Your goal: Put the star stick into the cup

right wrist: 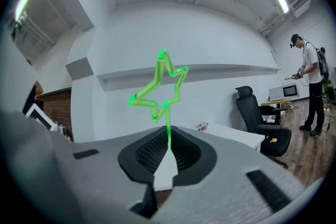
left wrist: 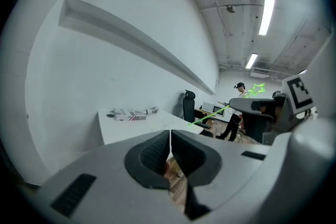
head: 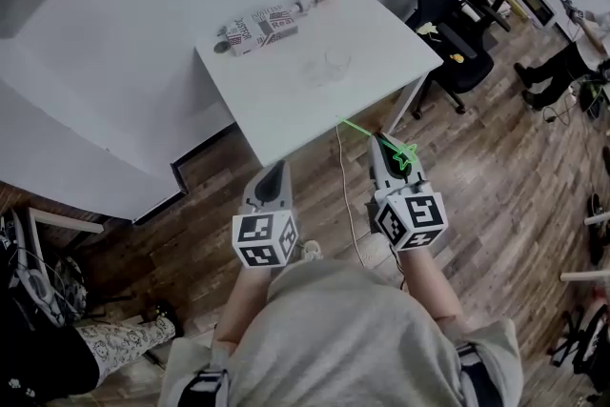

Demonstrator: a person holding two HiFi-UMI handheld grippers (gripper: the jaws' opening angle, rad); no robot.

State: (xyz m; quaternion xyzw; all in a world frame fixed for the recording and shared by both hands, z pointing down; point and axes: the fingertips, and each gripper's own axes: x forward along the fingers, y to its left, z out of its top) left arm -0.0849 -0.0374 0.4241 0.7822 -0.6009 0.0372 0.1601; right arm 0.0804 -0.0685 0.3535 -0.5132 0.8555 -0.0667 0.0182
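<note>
Right gripper view: star stick point(right wrist: 168, 122) upright in clamped right claw point(right wrist: 169, 139); left claw point(left wrist: 170, 138) closed, empty

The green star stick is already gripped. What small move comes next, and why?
Probably carry the right gripper forward toward the cup: its jaws are shut on the star stick, but the cup stands far off on the table.

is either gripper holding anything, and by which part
The right gripper holds the star stick by its thin stem, just below the star. The left gripper is shut and empty.
</note>
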